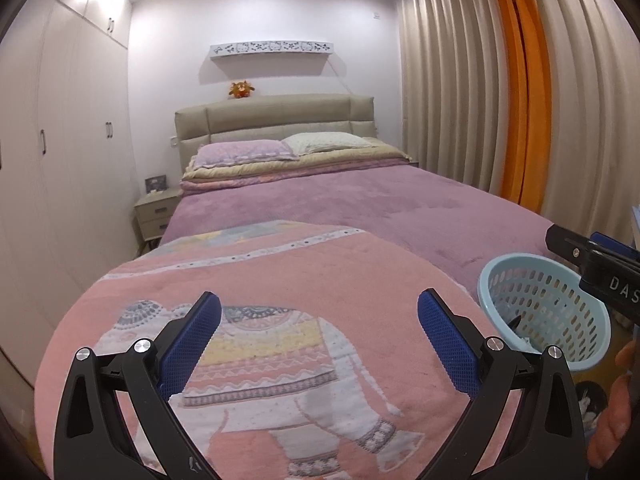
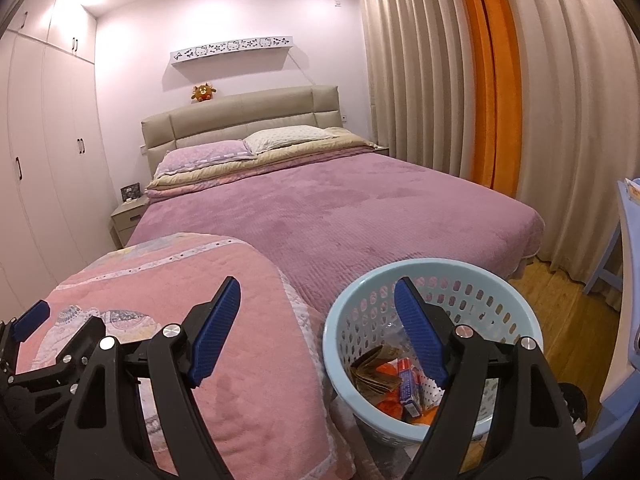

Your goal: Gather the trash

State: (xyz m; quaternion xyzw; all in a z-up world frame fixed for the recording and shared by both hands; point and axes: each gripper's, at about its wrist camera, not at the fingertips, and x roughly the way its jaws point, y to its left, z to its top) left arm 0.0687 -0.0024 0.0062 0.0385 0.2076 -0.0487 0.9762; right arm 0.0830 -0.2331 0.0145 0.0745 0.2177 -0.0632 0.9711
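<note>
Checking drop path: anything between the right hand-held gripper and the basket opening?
Nothing visible. The right hand-held gripper stands open and empty, just above the blue basket, whose mouth is uncovered. Trash already lies inside. The pink quilt lies beside it, not over it.

White letters "DAS" stand on the right hand-held gripper [image 1: 612, 280].

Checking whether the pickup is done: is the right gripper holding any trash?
No, the right gripper stands open and empty above the blue basket, where the wrappers already lie.

A basket [image 2: 432, 280] holding trash [image 2: 400, 384] stands right of the folded blanket [image 2: 248, 360] at the bed's [image 2: 340, 208] foot.
</note>
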